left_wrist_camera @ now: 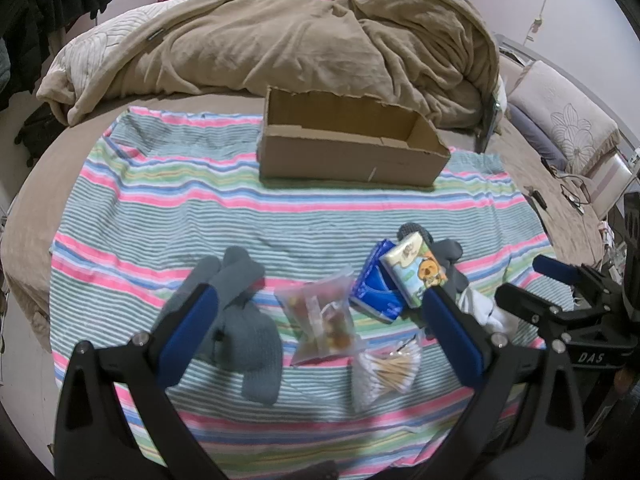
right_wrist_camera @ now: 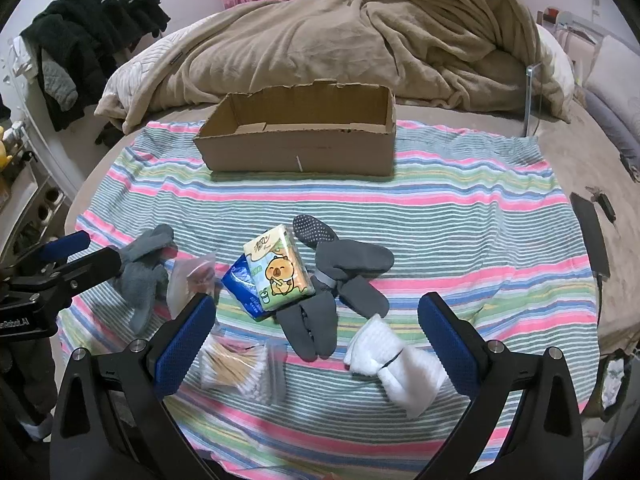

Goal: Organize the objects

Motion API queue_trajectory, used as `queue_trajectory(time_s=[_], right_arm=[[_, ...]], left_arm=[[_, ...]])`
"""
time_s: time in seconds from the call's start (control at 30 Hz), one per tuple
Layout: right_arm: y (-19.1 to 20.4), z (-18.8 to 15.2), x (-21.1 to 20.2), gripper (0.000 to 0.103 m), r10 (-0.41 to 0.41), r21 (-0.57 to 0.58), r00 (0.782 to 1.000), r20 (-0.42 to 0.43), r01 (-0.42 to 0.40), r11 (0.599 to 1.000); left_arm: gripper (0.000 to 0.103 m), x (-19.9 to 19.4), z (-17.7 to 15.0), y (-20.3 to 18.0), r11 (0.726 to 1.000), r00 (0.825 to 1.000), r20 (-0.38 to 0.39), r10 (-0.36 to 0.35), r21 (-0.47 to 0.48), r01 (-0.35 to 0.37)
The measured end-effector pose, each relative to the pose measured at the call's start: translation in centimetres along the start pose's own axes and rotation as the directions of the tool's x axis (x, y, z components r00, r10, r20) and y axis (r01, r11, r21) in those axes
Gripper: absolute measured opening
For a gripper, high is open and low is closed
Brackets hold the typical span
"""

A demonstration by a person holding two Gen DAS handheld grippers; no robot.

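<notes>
I had both grippers hovering over the near edge of the striped blanket (right_wrist_camera: 460, 216), each with its fingers spread wide and nothing between them. The cardboard box (right_wrist_camera: 298, 148) sat open and empty toward the blanket's far edge, its long axis running left to right, well apart from the clutter. Straight ahead of the left gripper (left_wrist_camera: 320, 308) lay the clear snack bag (left_wrist_camera: 324, 316), with the light grey gloves (left_wrist_camera: 240, 320) touching its left finger and the cotton swab bag (left_wrist_camera: 386, 368) just inside its right one. The right gripper (right_wrist_camera: 316, 320) framed the dark grey socks (right_wrist_camera: 344, 276) and the white socks (right_wrist_camera: 394, 364), the latter nearer my right finger, lying slantwise toward the near right corner. The 2 tissue packs, the cartoon one (right_wrist_camera: 278, 268) overlapping the blue one (right_wrist_camera: 244, 288), lay between the arms. I judged the left nearer the snack bag. Only the right view showed the socks fully; the left view hid most of them behind the tissue packs and its own finger.
</notes>
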State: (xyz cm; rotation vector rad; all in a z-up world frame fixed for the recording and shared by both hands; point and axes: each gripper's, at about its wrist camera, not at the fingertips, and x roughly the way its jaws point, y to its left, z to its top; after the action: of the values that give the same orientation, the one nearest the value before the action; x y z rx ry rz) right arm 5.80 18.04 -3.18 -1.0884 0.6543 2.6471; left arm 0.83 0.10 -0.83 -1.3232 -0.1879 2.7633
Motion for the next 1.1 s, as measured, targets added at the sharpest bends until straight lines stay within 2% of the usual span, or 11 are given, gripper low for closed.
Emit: queue_trajectory(time_s=[0.4,1.1], right_arm=[[-0.16,-0.26,0.01,0.103,-0.001,0.005,1.0,-0.003,0.001,1.0],[-0.19,-0.39,0.07,0.103,0.001,0.008,1.0,-0.005,-0.001,1.0]], left_arm=[[0.103,-0.06,-0.22,0.05,0.998,1.0,-0.008,0.004,0.063,-0.004],[0.103,-0.22,-0.29,0.02,0.997,1.0,-0.015,-0.004,0.072,0.005]])
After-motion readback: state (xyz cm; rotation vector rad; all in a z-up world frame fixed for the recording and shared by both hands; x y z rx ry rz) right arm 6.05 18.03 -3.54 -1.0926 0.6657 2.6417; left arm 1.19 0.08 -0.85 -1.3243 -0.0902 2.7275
